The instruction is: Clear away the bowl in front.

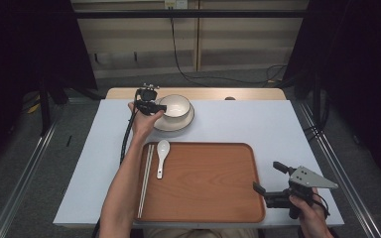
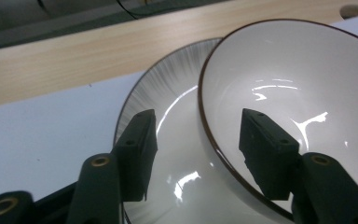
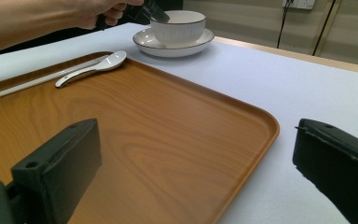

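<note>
Straddling the near rim of a white bowl [image 2: 298, 93], the left gripper [image 2: 196, 144] has its 2 black jaws spread apart, 1 inside the bowl and 1 outside over the plate [image 2: 168, 93]; they do not look pressed onto the wall. In the high view this left gripper [image 1: 159, 107] sits at the far left part of the tabletop [image 1: 258, 124], with the person's left hand [image 1: 143, 121] and bare forearm reaching up to it. The bowl [image 1: 176, 105] stands on the plate [image 1: 183, 122], which has a dark rim and grey streaks.

Nearer the person lies a wooden tray [image 1: 208, 183], touching nothing of the plate. At its left edge rest a white spoon [image 1: 161, 156] and, just beside it, a pair of pale chopsticks [image 1: 145, 181] lying lengthwise.

The right gripper [image 1: 267, 176] hovers at the tray's right near corner, held in the right hand [image 1: 311, 210], jaws wide and holding nothing. In the right gripper view, those jaws frame the tray [image 3: 168, 140], with the spoon [image 3: 95, 66] and bowl [image 3: 178, 27] farther off.
</note>
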The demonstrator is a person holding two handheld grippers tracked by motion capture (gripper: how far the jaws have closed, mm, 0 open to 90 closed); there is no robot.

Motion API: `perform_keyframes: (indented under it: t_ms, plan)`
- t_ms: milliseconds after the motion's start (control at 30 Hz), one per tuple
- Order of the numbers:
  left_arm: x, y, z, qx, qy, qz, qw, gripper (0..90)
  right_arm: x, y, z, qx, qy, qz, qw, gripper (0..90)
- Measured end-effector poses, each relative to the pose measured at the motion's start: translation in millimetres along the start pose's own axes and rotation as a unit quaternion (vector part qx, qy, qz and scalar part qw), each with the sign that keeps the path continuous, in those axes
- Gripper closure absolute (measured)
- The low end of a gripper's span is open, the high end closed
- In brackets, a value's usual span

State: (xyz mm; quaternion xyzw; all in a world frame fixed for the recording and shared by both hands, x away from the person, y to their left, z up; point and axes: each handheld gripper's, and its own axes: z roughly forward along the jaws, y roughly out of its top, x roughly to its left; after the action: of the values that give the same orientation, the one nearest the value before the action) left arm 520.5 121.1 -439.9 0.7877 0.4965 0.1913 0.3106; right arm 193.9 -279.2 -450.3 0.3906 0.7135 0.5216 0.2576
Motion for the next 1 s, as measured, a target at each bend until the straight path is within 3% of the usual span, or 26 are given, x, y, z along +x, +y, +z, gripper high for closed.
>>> perform_keyframes:
  t_ms: [100, 200, 333, 433, 500, 633, 700, 833, 900, 967, 1000]
  plan:
    - [3.7, -3.6, 2.0, 0.012, -0.010, -0.008, 0.9998, 51.9, 0.1, -0.2, 0.7, 0.001, 0.000, -0.001, 1.0000, 0.7]
    - [7.1, -4.1, 1.2, 0.008, -0.019, -0.025, 0.9995, 57.4, 0.2, -0.1, 1.5, 0.004, 0.002, -0.001, 1.0000, 0.7]
    - [7.2, -4.5, 1.3, 0.014, -0.036, -0.025, 0.9989, 63.9, -0.5, -0.1, 0.9, 0.003, 0.001, -0.002, 1.0000, 0.7]
    - [5.4, -5.5, 4.1, 0.014, -0.046, -0.038, 0.9982, 65.1, -0.3, -0.1, 1.0, 0.002, 0.001, -0.003, 1.0000, 0.7]
    - [5.5, -5.5, 5.1, 0.019, -0.040, -0.041, 0.9982, 67.4, -0.2, -0.2, 0.7, 0.001, -0.002, -0.002, 1.0000, 0.7]
    - [6.2, -6.7, 6.5, 0.023, -0.047, -0.043, 0.9977, 68.8, -0.8, -0.1, -0.1, 0.001, -0.002, -0.002, 1.0000, 0.7]
    - [8.1, -7.5, 6.9, 0.032, -0.036, -0.043, 0.9979, 67.4, -0.7, -0.1, 0.2, 0.002, -0.001, -0.002, 1.0000, 0.7]
    - [11.2, -9.5, 9.5, 0.035, -0.050, -0.055, 0.9966, 73.3, 0.1, -0.1, 0.4, 0.002, -0.002, -0.001, 1.0000, 0.7]
    - [13.6, -9.2, 9.2, 0.032, -0.067, -0.080, 0.9940, 76.2, -0.4, -0.1, 0.2, 0.002, 0.000, -0.002, 1.0000, 0.7]
    - [16.6, -9.4, 8.6, 0.035, -0.078, -0.087, 0.9925, 78.7, -0.4, -0.1, 0.7, 0.003, 0.001, -0.002, 1.0000, 0.7]
    - [15.7, -9.4, 9.1, 0.025, -0.081, -0.103, 0.9911, 79.6, -0.3, -0.1, 0.7, 0.002, 0.000, -0.003, 1.0000, 0.7]
